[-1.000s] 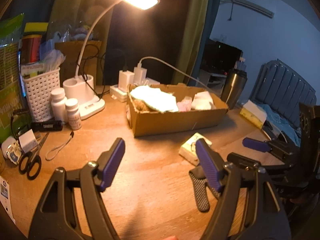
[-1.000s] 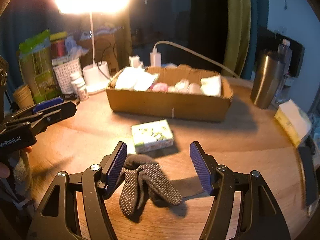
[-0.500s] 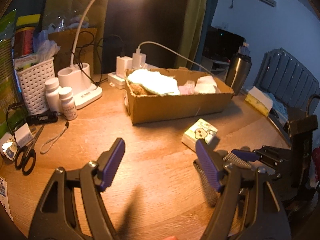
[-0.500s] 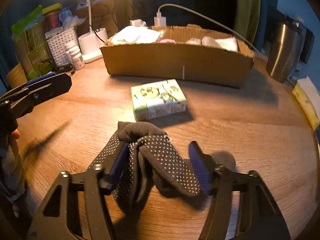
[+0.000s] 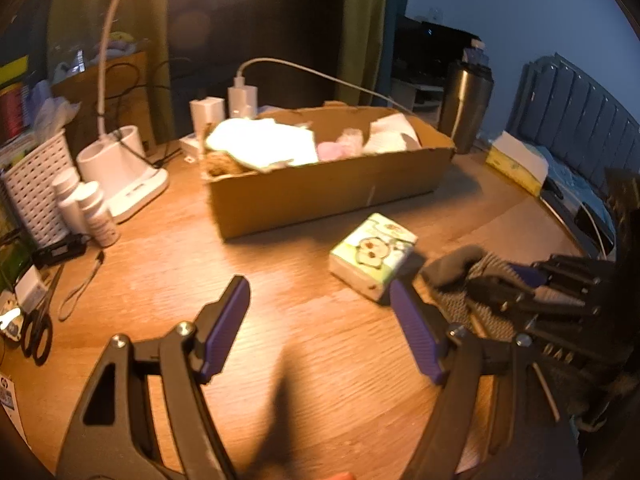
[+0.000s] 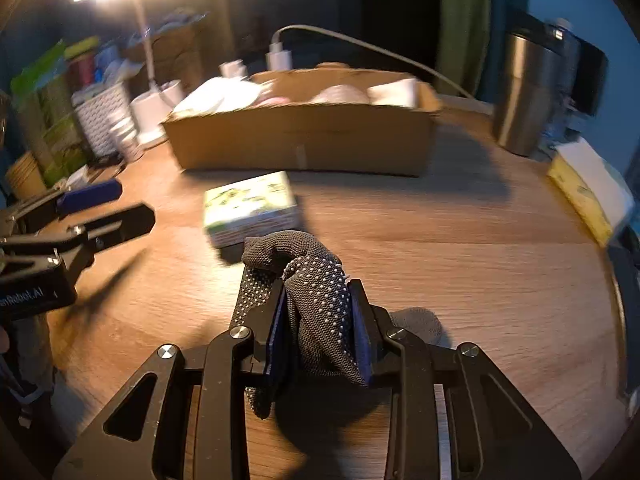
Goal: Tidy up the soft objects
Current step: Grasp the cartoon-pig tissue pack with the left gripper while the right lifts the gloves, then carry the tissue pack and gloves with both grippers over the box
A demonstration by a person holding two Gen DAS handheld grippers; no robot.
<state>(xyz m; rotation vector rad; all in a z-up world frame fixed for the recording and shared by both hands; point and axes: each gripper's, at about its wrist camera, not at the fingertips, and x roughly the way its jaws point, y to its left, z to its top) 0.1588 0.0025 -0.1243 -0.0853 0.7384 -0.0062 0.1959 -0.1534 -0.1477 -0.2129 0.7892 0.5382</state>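
Observation:
My right gripper (image 6: 318,300) is shut on a dark grey dotted glove (image 6: 316,280) and holds it just above the wooden table; the glove also shows at the right of the left wrist view (image 5: 472,276). A green-and-white tissue pack (image 6: 252,208) lies just beyond it, also in the left wrist view (image 5: 372,254). A cardboard box (image 5: 332,188) with white and pink soft items stands behind, also in the right wrist view (image 6: 304,136). My left gripper (image 5: 320,320) is open and empty over the table, left of the glove.
A white lamp base (image 5: 120,176), pill bottles (image 5: 92,212), a white basket (image 5: 32,184) and scissors (image 5: 36,332) stand at the left. A steel tumbler (image 6: 524,92) and a yellow tissue pack (image 6: 588,184) are at the right. The table edge curves along the right.
My right gripper has closed on the dotted glove and lifted it a little. My left gripper has stayed open and shifted slightly towards the box.

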